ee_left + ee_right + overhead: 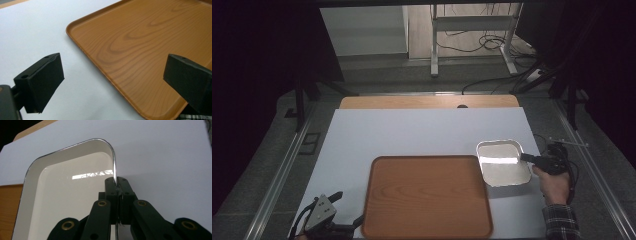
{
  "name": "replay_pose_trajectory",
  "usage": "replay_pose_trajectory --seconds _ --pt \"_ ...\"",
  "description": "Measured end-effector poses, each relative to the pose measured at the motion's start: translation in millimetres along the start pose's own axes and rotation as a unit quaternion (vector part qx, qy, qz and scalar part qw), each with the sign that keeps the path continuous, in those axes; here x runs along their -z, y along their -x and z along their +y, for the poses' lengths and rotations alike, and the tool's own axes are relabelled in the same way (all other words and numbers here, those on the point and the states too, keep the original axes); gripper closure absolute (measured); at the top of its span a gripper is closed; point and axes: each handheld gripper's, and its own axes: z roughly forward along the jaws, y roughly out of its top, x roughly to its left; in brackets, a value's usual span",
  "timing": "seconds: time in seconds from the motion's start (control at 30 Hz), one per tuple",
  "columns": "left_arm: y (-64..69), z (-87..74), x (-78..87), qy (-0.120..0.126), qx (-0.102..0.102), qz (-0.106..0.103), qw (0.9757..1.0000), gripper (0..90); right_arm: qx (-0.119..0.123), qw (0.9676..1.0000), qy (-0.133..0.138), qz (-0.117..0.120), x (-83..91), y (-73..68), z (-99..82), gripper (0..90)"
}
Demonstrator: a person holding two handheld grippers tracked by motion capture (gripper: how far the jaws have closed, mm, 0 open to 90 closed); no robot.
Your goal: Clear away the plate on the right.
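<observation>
A white enamel dish [502, 162] with a dark rim sits tilted at the right of the white table cover, its left edge by the wooden tray [427, 197]. My right gripper [525, 157] is shut on the dish's right rim; in the right gripper view the two jaws pinch the thin rim of the dish [62, 195] at my right gripper [116, 185]. My left gripper [347, 210] rests at the table's front left, open. In the left gripper view its jaws stand wide apart at my left gripper [112, 77], over the tray's front left corner [140, 50], with nothing between them.
The white cover [412, 135] spreads over a wooden table whose far edge [427, 102] shows behind it. The tray's inside is bare. Beyond the table stand a desk frame [472, 35] and cables on the floor. A plaid sleeve [561, 222] comes in at the bottom right.
</observation>
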Motion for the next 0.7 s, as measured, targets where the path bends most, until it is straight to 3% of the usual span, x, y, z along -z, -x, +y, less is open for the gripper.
replay_pose_trajectory --seconds 0.7 --pt "0.9 0.1 -0.3 -0.001 -0.003 0.002 1.0 2.7 0.032 0.9985 -0.019 0.039 -24.9 -51.2 -7.0 87.9"
